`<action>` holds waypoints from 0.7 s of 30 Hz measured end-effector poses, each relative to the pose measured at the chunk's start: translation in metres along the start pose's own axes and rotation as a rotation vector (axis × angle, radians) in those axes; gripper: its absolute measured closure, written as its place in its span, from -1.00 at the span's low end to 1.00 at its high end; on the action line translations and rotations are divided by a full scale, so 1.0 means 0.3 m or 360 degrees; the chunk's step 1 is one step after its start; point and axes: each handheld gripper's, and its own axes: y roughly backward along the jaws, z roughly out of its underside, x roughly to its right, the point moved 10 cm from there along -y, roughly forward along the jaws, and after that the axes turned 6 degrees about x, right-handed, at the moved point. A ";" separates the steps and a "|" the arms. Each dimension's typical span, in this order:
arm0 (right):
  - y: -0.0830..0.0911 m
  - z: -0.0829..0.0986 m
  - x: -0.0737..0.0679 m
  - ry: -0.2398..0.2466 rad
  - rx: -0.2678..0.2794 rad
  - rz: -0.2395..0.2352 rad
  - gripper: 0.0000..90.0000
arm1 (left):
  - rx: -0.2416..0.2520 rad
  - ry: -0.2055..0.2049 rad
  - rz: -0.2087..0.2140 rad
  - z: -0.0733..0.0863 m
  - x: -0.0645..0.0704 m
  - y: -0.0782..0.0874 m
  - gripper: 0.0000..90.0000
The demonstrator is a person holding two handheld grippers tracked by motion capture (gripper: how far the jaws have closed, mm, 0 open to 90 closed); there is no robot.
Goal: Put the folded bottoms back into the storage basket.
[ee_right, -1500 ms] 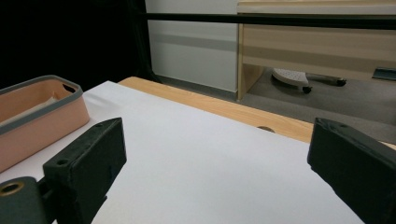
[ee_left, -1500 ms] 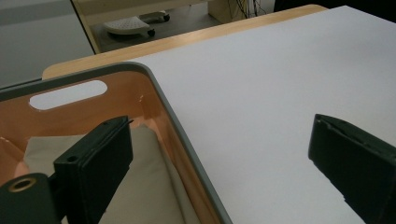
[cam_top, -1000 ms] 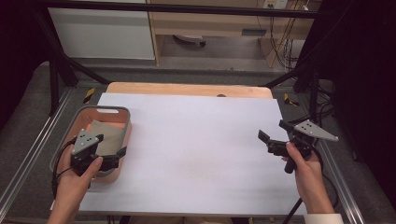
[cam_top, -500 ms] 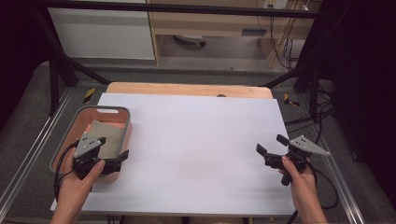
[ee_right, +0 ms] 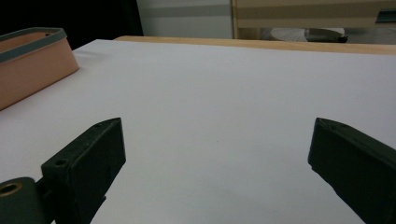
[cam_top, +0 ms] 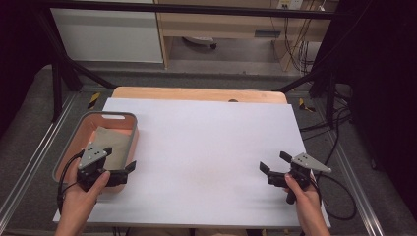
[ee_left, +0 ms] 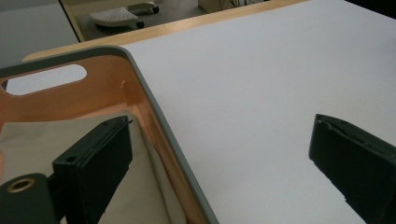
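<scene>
Though cloth [ee_left: 70, 140] inside — L gripper [ee_left: 219, 168] astride rim.

Even overhead light, soft shadows, dark surroundings.

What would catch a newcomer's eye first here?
Likely the orange bin with a grey rim at the table's left edge, a beige cloth lying inside it. The left claw hangs open over the bin's near right corner. The right claw is open over the bare white sheet.
</scene>
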 end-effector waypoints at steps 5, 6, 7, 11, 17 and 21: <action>-0.025 0.036 -0.044 0.0005 -0.0038 -0.0057 -0.90 | -0.0009 -0.0014 -0.0002 0.003 0.005 -0.002 -0.86; -0.031 0.044 -0.053 0.0010 -0.0046 -0.0064 -0.90 | -0.0008 -0.0014 0.0000 0.003 0.007 -0.003 -0.86; -0.036 0.052 -0.062 0.0015 -0.0056 -0.0074 -0.90 | -0.0008 -0.0015 0.0003 0.003 0.009 -0.004 -0.86; -0.054 0.077 -0.093 0.0030 -0.0083 -0.0112 -0.90 | -0.0016 -0.0024 0.0021 0.007 0.020 -0.010 -0.87; -0.080 0.080 -0.124 0.0062 -0.0087 -0.0137 -0.90 | -0.0029 -0.0029 0.0043 0.014 0.036 -0.018 -0.87; -0.108 0.082 -0.148 0.0100 -0.0077 -0.0151 -0.90 | -0.0033 -0.0031 0.0050 0.016 0.044 -0.022 -0.87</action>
